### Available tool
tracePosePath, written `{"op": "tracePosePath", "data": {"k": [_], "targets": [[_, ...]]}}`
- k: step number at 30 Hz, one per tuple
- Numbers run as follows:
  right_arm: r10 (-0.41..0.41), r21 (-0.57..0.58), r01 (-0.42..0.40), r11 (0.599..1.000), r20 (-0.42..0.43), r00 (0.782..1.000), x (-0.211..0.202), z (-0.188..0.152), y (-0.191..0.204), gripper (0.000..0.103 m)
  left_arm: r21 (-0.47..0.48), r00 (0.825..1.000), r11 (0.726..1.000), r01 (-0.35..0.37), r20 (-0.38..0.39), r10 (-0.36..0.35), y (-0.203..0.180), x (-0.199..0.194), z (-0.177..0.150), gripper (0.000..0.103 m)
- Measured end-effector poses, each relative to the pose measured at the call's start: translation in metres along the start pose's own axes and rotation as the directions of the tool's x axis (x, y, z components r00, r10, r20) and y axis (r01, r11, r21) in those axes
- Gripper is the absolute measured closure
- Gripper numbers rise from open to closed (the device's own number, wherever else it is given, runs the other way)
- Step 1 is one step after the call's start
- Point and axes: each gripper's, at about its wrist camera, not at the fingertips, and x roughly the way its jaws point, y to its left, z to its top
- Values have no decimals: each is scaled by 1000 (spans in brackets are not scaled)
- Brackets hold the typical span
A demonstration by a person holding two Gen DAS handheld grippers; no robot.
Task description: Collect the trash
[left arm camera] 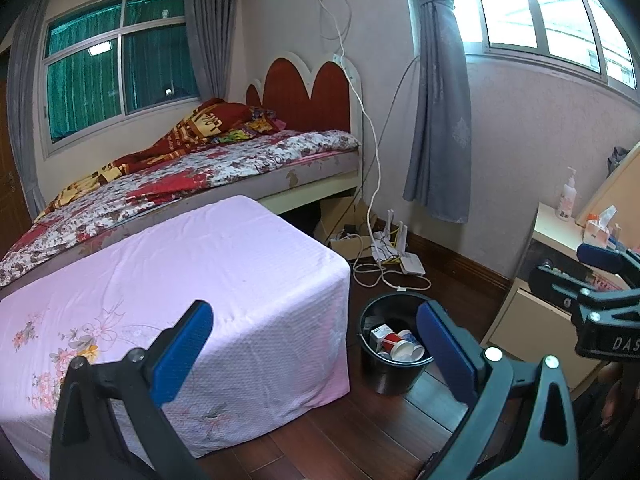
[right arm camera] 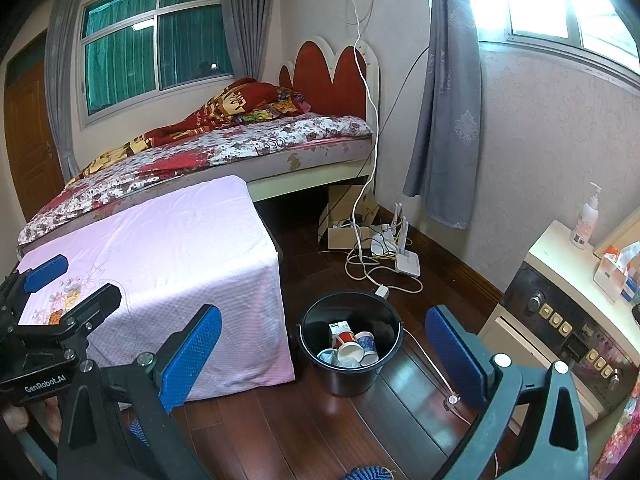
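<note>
Both grippers, left [left arm camera: 316, 356] and right [right arm camera: 324, 356], gaping wide, holding nothing | bucket [right arm camera: 316, 376] sitting off table corner [right arm camera: 276, 256], catching cups [right arm camera: 352, 350]

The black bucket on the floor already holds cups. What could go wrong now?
1. The white cable lies on the floor right beside the black bucket; a foot could snag it.
2. The paper cups lie loosely piled, so tipping the bucket might spill them.
</note>
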Motion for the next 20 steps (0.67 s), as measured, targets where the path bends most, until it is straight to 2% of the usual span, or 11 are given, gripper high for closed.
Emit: {"op": "tracePosePath", "data": {"k": [15,20], "targets": [[-6,-7,6,1000,-9,1000,0,-9,-1,0,32,1000,999,16,0,-16,-4,2,-3,1],[-8,-7,8,1000,-14,1000,0,-11,-3,0,41,998,998,58,-18,-57,-4,4,-3,1]]}}
